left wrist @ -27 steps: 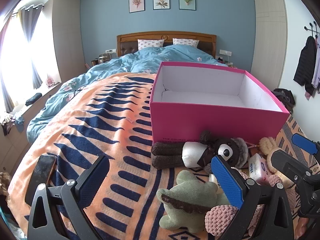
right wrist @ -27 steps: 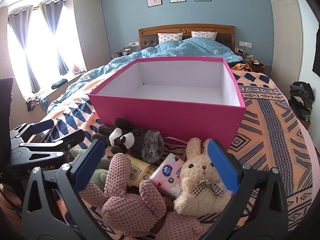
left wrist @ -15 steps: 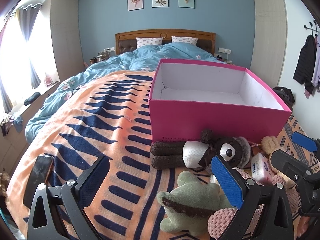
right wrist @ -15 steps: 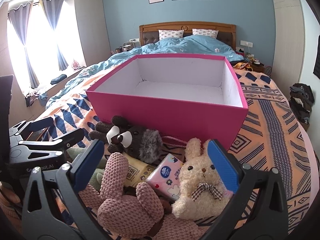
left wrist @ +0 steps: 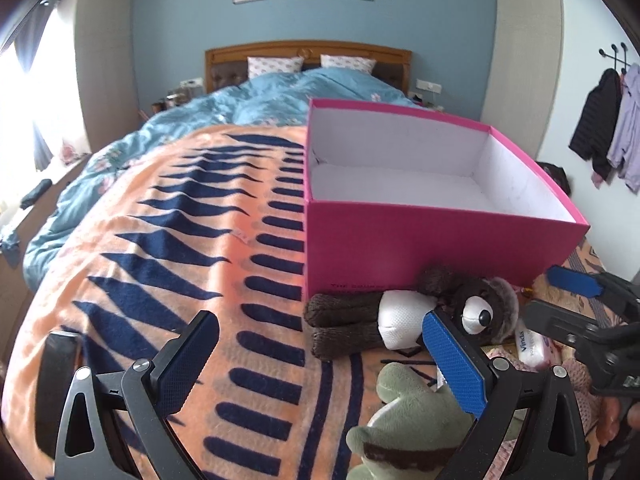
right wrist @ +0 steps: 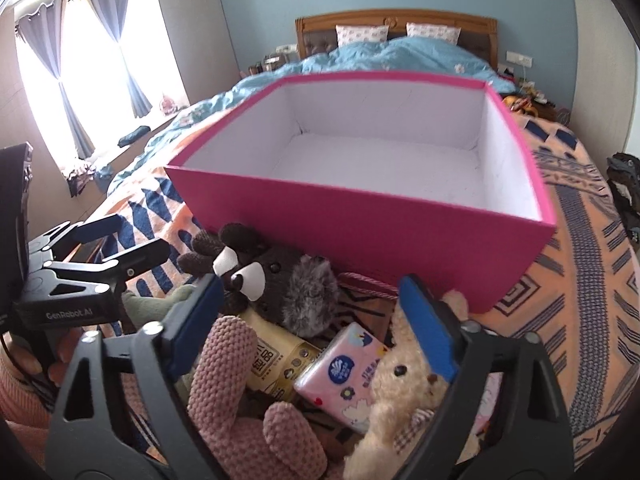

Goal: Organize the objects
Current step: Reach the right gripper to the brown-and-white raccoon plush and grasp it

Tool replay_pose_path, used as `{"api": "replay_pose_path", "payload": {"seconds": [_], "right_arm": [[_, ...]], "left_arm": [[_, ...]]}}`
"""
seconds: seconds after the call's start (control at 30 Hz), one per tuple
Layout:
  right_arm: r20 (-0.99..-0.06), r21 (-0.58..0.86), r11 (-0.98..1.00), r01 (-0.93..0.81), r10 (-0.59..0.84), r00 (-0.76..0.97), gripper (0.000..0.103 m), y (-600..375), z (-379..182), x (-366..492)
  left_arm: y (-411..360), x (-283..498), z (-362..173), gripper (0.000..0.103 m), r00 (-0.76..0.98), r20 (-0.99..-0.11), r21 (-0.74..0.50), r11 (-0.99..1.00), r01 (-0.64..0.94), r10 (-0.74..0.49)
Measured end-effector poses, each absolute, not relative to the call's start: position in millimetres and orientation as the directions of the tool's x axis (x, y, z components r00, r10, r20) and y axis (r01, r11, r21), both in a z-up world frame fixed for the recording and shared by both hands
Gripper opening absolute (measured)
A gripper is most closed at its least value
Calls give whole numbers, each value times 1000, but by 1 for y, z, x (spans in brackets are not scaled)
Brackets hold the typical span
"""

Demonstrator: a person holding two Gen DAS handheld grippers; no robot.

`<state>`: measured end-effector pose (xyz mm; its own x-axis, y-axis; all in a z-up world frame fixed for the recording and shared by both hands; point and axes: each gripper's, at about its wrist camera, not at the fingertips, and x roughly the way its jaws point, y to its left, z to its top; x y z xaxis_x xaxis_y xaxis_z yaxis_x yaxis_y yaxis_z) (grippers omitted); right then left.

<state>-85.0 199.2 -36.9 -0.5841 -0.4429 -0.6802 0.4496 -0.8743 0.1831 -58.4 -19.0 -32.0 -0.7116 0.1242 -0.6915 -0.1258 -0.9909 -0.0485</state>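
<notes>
Box (right wrist: 372, 236): pink outside, white inside, set on patterned blanket (left wrist: 168, 248). Toys piled against near wall: brown plush (right wrist: 276, 284), cream bunny (right wrist: 404, 384), tissue pack (right wrist: 348, 376). Blanket left of box bare. Left gripper (left wrist: 320, 364) jaws spread wide, nothing held; right gripper (right wrist: 316, 324) jaws apart, nothing clamped.

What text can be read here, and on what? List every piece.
"GenRobot.AI": body of the left tool.
"Vinda": tissue pack.
Black line beginning "THE": pink box, rest too small.
Chinese characters and a QR code: yellow tube, too blurred to read.
</notes>
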Motion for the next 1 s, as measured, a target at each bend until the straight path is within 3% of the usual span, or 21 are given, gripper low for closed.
{"api": "replay_pose_path", "payload": {"seconds": [0.1,0.57,0.63,0.8,0.87,0.9,0.93,1.0], "right_arm": [[-713,204,-864,460,-453,-535,68,196,-44,-95],[-804,177,-843,507,-421,-420,68,176,-59,-109],[-801,204,-834,513,-443,-402,56,175,-59,-111],[-769,220,-831,511,-469,-433,48,181,-56,-103],[-751,242,-828,505,-490,-442,41,187,-53,-101],[-740,257,-826,502,-502,-447,30,191,-50,-100],[-727,270,-822,502,-516,-453,7,195,-48,-98],[-727,289,-817,499,-526,-441,6,200,-46,-100]], "left_arm": [[-15,-67,-38,103,-695,-705,-43,-986,-158,142],[2,-87,-62,100,-611,-761,-71,-964,-256,218],[2,-88,-64,98,-601,-766,-78,-960,-267,229],[3,-86,-66,94,-576,-769,-112,-945,-306,278],[3,-84,-64,94,-562,-763,-145,-933,-331,318],[2,-84,-63,94,-559,-761,-153,-928,-340,330],[2,-82,-60,94,-557,-757,-160,-923,-351,343],[3,-78,-56,94,-549,-747,-172,-906,-386,375]]}}
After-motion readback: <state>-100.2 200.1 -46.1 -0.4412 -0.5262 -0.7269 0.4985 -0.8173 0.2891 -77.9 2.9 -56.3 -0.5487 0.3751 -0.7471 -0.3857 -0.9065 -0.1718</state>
